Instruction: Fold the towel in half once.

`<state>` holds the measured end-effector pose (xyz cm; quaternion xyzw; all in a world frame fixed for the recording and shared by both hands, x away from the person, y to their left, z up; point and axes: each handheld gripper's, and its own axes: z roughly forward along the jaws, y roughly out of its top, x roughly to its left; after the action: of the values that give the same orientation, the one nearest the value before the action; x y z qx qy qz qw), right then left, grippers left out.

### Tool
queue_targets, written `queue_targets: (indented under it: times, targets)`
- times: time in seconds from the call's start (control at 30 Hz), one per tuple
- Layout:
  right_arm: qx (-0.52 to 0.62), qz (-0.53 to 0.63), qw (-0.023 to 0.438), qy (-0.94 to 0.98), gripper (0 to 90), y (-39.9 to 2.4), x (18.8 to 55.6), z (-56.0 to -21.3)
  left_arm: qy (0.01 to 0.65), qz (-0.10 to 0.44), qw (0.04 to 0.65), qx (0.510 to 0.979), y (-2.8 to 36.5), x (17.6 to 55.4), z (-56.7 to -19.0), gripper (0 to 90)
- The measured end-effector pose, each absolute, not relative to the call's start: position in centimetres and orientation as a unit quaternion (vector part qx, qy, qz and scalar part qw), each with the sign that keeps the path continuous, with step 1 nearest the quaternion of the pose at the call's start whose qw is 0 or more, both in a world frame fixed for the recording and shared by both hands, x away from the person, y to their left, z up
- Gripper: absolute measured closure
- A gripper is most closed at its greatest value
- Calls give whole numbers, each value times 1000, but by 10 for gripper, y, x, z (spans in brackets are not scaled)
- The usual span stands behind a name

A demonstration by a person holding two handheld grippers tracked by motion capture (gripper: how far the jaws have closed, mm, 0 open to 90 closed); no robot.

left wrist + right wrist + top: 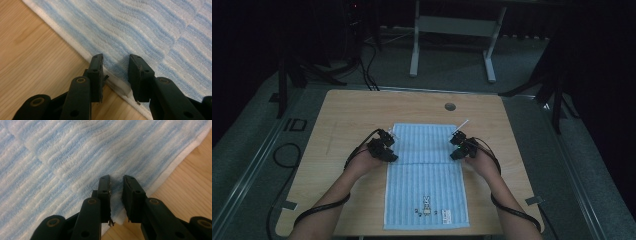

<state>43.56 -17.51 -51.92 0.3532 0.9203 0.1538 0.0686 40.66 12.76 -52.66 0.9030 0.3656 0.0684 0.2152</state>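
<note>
A blue-and-white striped towel (426, 175) is spread lengthwise on the wooden counter (337, 120), with its near end at the counter's near edge. The far part of the towel is seen folded over onto the rest, so that a double layer lies beyond a crosswise edge about halfway up the towel. A small rabbit picture (426, 204) is printed near the towel's near end, with a small label beside it.

The left tool (388, 148) is held at the towel's left edge, just beyond the crosswise edge. In the left gripper view the left tool (115, 75) is seen with its jaws partly closed, and a white hemmed corner of the towel (140, 32) is gathered between them; whether the pads press on the cloth cannot be told for certain, though the corner looks pinched up.

The right tool (458, 145) is held at the towel's right edge, level with the left one. In the right gripper view the right tool (116, 197) has its jaws close together, and a fold of the towel (75, 157) is caught between them at the white hem.

A round hole (450, 106) is set in the counter beyond the towel's far end. Both forearms are laid over the counter on either side of the towel.
</note>
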Motion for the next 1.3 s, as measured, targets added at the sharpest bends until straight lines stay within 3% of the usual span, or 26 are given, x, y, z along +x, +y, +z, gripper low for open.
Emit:
queue_targets:
  times: [0.3,0.47,0.63,0.77,1.0,1.3]
  targets:
    - [351,157,64,921,739,-170,437,-519,368,69,215,902,132,404,-526,642]
    - [354,160,74,919,699,-174,443,-507,380,84,206,898,133,416,-516,577]
    - [374,158,80,910,647,-178,467,-491,403,95,194,889,131,446,-508,476]
    - [394,148,82,903,618,-177,491,-485,425,101,209,875,132,467,-502,457]
    - [432,138,90,887,584,-172,527,-485,447,117,182,868,131,496,-507,457]
    - [461,121,93,874,544,-160,553,-497,485,95,193,848,141,515,-525,457]
